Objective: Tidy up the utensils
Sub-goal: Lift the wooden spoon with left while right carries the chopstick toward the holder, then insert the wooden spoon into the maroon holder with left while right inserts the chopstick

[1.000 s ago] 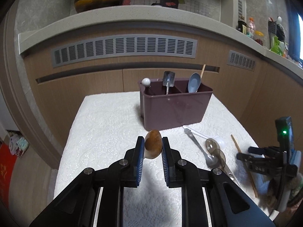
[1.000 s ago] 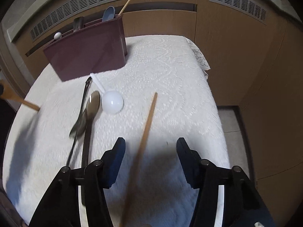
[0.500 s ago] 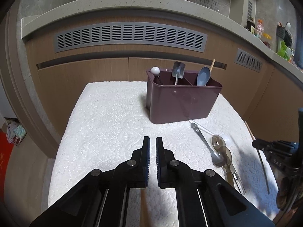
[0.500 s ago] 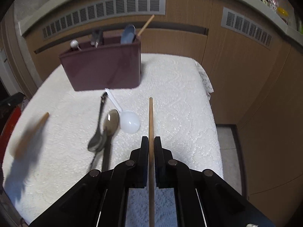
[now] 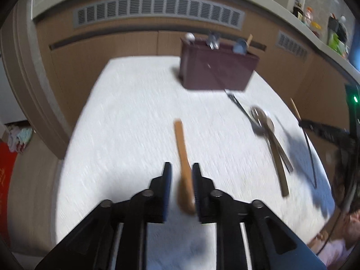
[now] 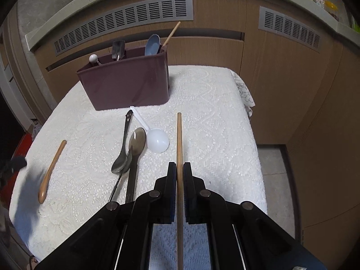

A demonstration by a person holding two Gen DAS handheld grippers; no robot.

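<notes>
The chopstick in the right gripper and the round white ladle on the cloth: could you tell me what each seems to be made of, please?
Chopstick: probably wood or bamboo, by its matte, even tan colour and plain straight shaft. White ladle: likely plastic, being milky and slightly translucent with a soft sheen and a thin moulded handle; glazed ceramic looks less likely.

Open cloth on the left, clutter on the right

Wide bare stretch of the white tablecloth (image 6: 202, 94) left of and before the maroon caddy (image 6: 126, 85); only the wooden spoon (image 6: 50, 168) lying there. Right of centre blocked by metal spoons (image 6: 126, 153) and a white ladle (image 6: 157, 142) crowded together just before the caddy. Wooden cabinet fronts (image 6: 281, 72) close behind and beside the table.
</notes>
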